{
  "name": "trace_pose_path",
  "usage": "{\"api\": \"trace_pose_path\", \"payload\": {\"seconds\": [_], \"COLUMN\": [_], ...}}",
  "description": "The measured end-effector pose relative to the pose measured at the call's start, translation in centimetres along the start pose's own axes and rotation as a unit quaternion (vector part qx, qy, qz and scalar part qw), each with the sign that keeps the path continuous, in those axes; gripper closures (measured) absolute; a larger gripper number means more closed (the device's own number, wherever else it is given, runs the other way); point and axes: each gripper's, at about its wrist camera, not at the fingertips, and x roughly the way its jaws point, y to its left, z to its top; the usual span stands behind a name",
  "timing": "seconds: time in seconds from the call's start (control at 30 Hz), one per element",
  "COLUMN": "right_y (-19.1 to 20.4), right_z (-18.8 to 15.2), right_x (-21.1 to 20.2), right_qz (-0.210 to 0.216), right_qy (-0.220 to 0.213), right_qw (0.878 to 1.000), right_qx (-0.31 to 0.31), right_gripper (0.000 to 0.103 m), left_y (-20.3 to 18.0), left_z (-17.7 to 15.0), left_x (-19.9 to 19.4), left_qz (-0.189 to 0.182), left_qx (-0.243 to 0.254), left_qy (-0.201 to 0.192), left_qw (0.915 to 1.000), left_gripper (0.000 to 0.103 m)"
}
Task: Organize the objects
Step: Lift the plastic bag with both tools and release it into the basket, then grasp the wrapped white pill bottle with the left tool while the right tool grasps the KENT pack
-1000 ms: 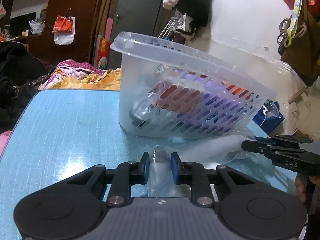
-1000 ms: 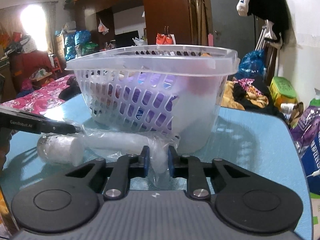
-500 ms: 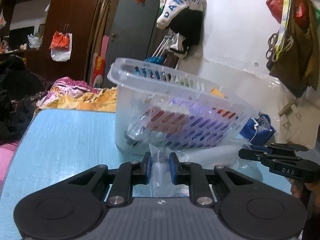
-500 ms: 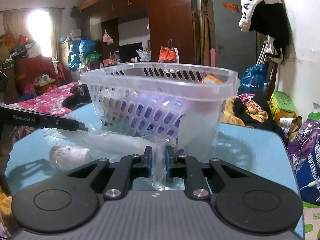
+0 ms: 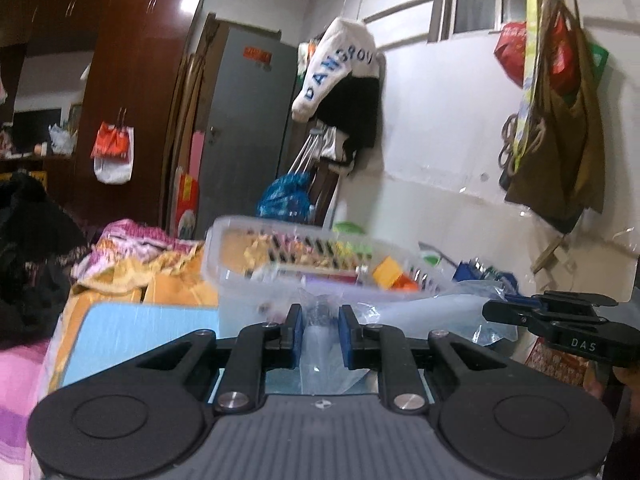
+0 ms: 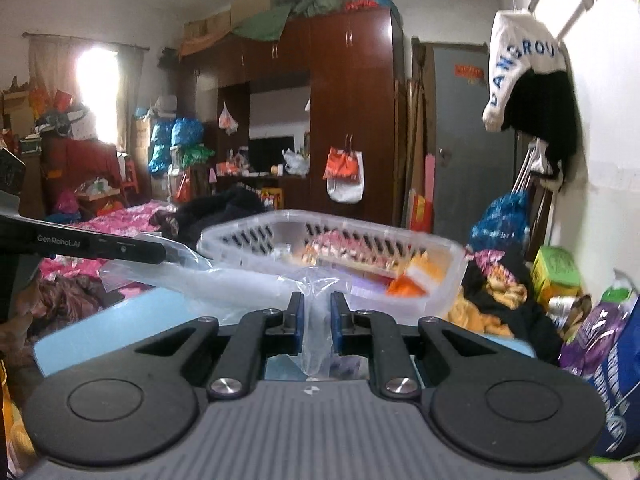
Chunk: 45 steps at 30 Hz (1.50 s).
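Observation:
A clear plastic bag (image 5: 404, 312) with something pale inside hangs between both grippers, lifted off the blue table (image 5: 132, 332). My left gripper (image 5: 319, 320) is shut on one end of it. My right gripper (image 6: 317, 312) is shut on the other end (image 6: 224, 284). A clear slotted plastic basket (image 5: 224, 264) with several colourful items stands just beyond the bag; I look down over its rim (image 6: 332, 220). The right gripper shows at the right of the left wrist view (image 5: 496, 314), the left gripper at the left of the right wrist view (image 6: 160, 254).
The blue table's far edge (image 6: 80, 344) lies close below. Beyond it are piled clothes and bedding (image 5: 132, 256), a dark wooden wardrobe (image 6: 348, 120), a grey door (image 5: 244, 136) and bags hanging on the white wall (image 5: 560, 140).
Both grippers have risen with the bag. The basket, seen side-on before, now sits lower in both views and its inside shows.

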Motion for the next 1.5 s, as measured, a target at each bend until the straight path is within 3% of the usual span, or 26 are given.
{"api": "trace_pose_path", "payload": {"seconds": [0.2,0.43,0.67,0.9,1.27,1.37,1.43,1.47,1.5], "right_y": [-1.3,-3.5,-5.0,-5.3,-6.0,-6.3,-6.5,-6.5,-6.5], "right_z": [2.9,5.1,4.0,3.1,2.5,2.3,2.4,2.4,2.4], "right_x": [0.4,3.3,6.7,7.0,8.9,9.2,9.0,8.6,8.1], "right_qz": [-0.009,-0.032,-0.035,-0.041,-0.047,-0.051,-0.056,-0.058,-0.06], "right_qy": [-0.022,-0.027,-0.001,0.012,0.037,0.042,0.041,0.036,0.031], "right_qw": [1.0,0.999,0.999,0.998,0.997,0.997,0.996,0.996,0.996], "right_qx": [0.01,0.017,0.034,0.038,0.042,0.045,0.053,0.057,0.059], "right_gripper": [0.088,0.088,0.088,0.088,0.087,0.077,0.053,0.049,0.042], "left_y": [-1.3,-1.8,-0.6,0.3,0.1,0.4,0.4,0.3,0.1], "left_z": [3.7,7.8,8.0,7.5,7.1,6.8,6.6,6.6,6.5], "left_x": [0.8,4.6,8.7,10.3,14.0,14.1,13.9,13.7,13.3], "left_qz": [0.003,0.011,0.022,0.022,0.054,0.066,0.069,0.071,0.077], "left_qx": [0.022,0.039,0.043,0.036,0.059,0.064,0.072,0.077,0.086], "left_qy": [-0.015,-0.018,0.004,0.017,0.049,0.042,0.04,0.035,0.024], "left_qw": [0.9996,0.999,0.9988,0.999,0.9956,0.9948,0.9942,0.9938,0.993], "left_gripper": [0.081,0.081,0.081,0.081,0.079,0.071,0.044,0.025,0.02]}}
